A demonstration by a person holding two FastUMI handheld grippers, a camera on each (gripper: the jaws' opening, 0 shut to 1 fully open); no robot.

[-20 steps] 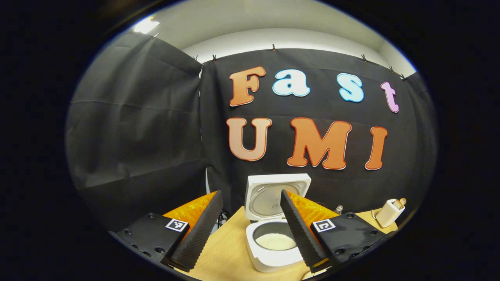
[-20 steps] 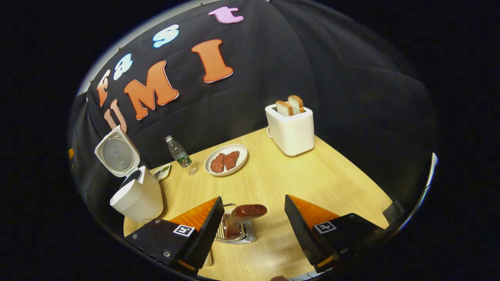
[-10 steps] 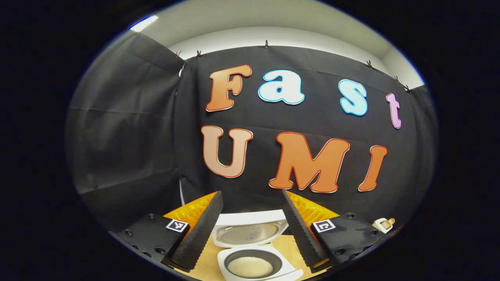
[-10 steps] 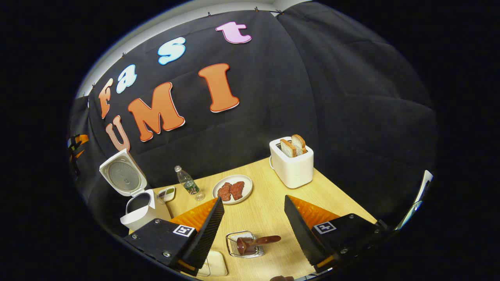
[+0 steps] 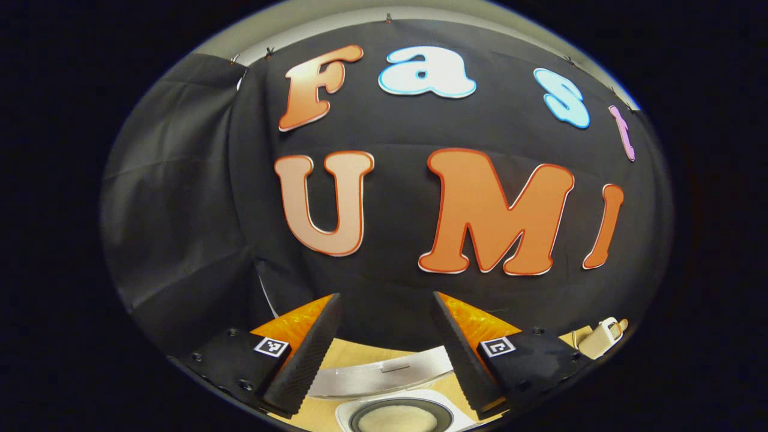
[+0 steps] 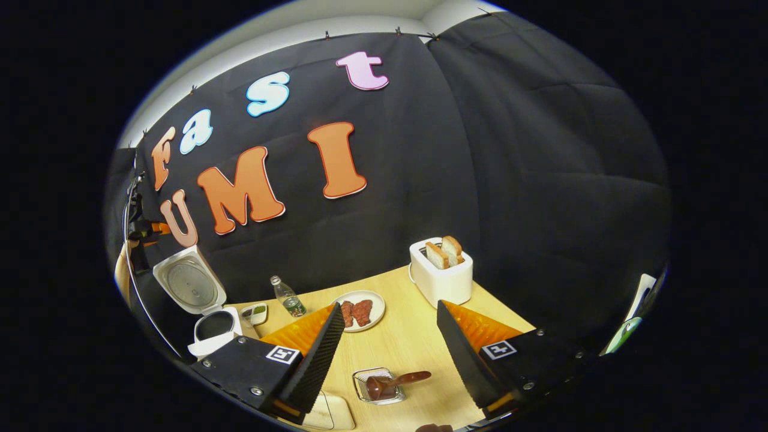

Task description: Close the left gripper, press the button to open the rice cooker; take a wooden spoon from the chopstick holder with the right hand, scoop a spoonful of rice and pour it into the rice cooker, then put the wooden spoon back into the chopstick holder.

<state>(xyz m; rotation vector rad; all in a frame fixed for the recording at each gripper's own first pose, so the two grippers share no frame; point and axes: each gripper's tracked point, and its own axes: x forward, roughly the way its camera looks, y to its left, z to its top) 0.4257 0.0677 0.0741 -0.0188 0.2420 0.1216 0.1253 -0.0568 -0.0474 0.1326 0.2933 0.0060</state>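
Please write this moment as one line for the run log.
rice cooker: lid open | wooden spoon: in chopstick holder | both hand-held grippers: open, empty

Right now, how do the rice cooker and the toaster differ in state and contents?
The rice cooker stands with its lid swung up and its pot exposed; the toaster has no lid, just top slots. The rice cooker holds white rice low in its pot; the toaster holds two bread slices sticking up above it. Both are white appliances on the wooden table.
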